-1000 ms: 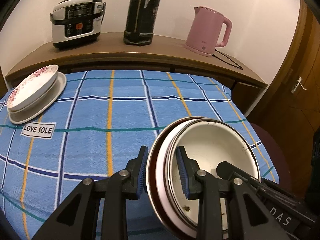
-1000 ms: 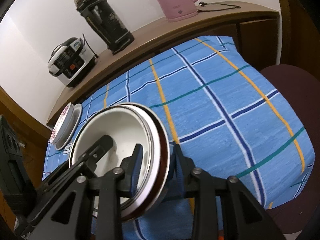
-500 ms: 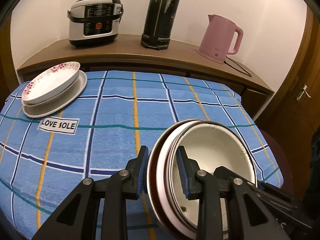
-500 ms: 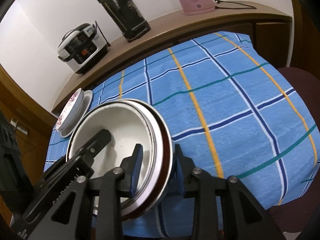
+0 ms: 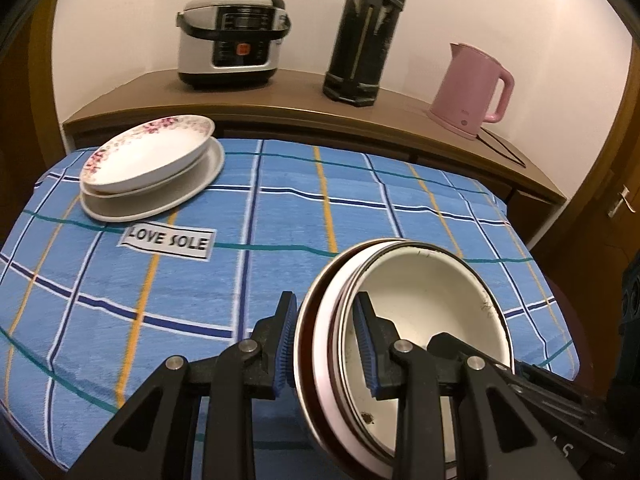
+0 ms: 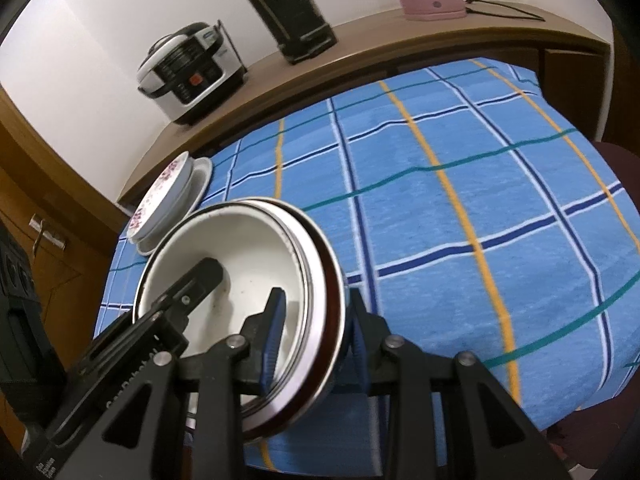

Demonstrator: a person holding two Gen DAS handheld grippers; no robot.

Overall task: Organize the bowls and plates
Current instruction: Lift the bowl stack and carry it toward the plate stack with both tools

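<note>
Enamel bowl stack (image 5: 404, 332) rides tilted between both tongs, left tongs (image 5: 326, 344) and right tongs (image 6: 314, 334) each clamped on opposite rims, now carried nearer the floral plates (image 5: 148, 160) (far-left bench (image 5: 280, 208) corner): probably heading there to stack.

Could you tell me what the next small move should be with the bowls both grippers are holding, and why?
Probably carry the nested bowls, gripped by left gripper and right gripper on opposite rims, toward the floral plate stack at the table's far left corner.
</note>
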